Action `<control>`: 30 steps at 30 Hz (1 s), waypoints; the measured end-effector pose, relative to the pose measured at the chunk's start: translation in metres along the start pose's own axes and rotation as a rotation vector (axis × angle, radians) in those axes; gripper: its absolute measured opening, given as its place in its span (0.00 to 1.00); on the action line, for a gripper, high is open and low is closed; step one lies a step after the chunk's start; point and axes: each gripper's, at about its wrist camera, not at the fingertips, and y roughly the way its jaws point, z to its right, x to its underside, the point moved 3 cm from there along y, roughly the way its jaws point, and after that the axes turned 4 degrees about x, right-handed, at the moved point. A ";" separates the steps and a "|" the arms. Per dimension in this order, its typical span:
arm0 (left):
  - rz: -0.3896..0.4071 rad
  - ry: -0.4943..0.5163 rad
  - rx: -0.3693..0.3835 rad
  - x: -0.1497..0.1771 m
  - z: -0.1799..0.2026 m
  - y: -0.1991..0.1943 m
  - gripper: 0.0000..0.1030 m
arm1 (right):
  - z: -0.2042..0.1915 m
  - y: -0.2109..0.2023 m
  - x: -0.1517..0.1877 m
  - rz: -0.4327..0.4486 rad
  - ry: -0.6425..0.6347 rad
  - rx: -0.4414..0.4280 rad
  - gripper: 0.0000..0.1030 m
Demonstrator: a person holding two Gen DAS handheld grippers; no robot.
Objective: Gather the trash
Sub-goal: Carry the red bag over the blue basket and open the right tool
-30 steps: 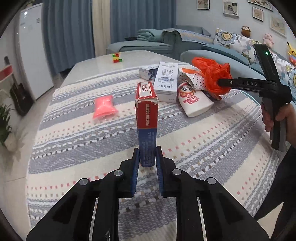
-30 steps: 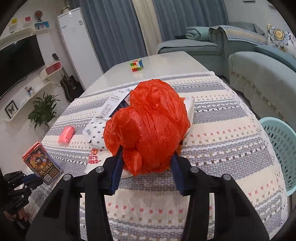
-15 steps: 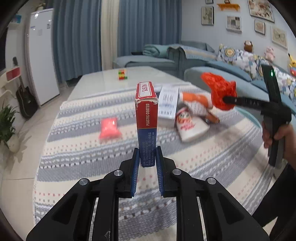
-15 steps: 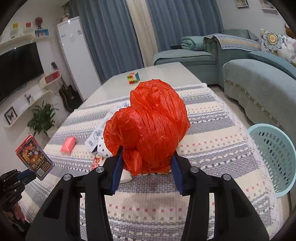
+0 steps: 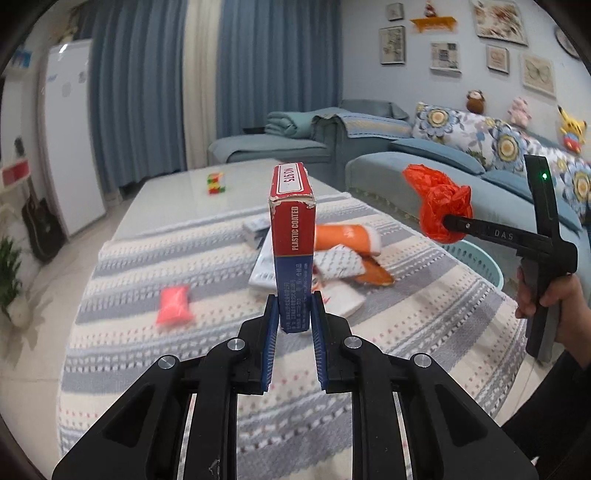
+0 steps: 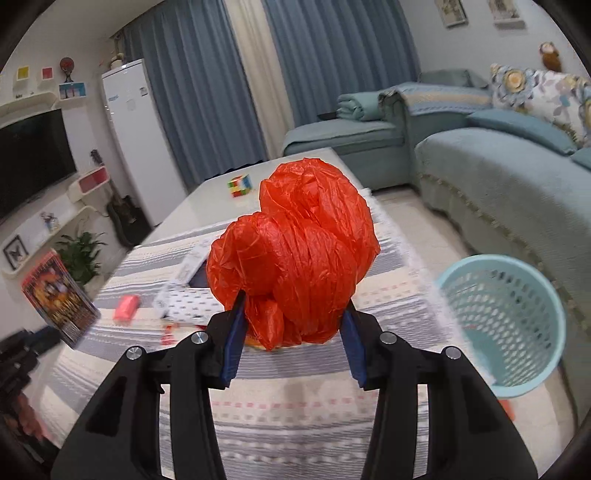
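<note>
Left tool (image 5: pixel 293 317) is clamping the base of a stiff, light playing-card box (image 5: pixel 293 247), held upright above the bench (image 5: pixel 424 314). Right tool (image 6: pixel 293 328), approx. half open, is squeezing a soft, crushable orange plastic bag (image 6: pixel 295 251) near the blue mesh basket (image 6: pixel 506 317); bag is looking slippery, so pinching its bulk is probably best.

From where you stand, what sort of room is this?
Most likely a home living room: a blue sofa with floral cushions, a television on the wall, and framed pictures above the sofa.

A home living room: a long blue fabric sofa (image 5: pixel 436 170) with floral cushions (image 5: pixel 454 129), tall blue curtains (image 6: pixel 207 92), a black flat television (image 6: pixel 33 162), a white fridge (image 6: pixel 136 136) and framed wall pictures (image 5: pixel 498 18).
</note>
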 end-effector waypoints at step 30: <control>0.044 0.122 0.142 -0.106 0.213 0.148 0.15 | 0.178 -0.023 0.005 0.052 -0.056 0.430 0.42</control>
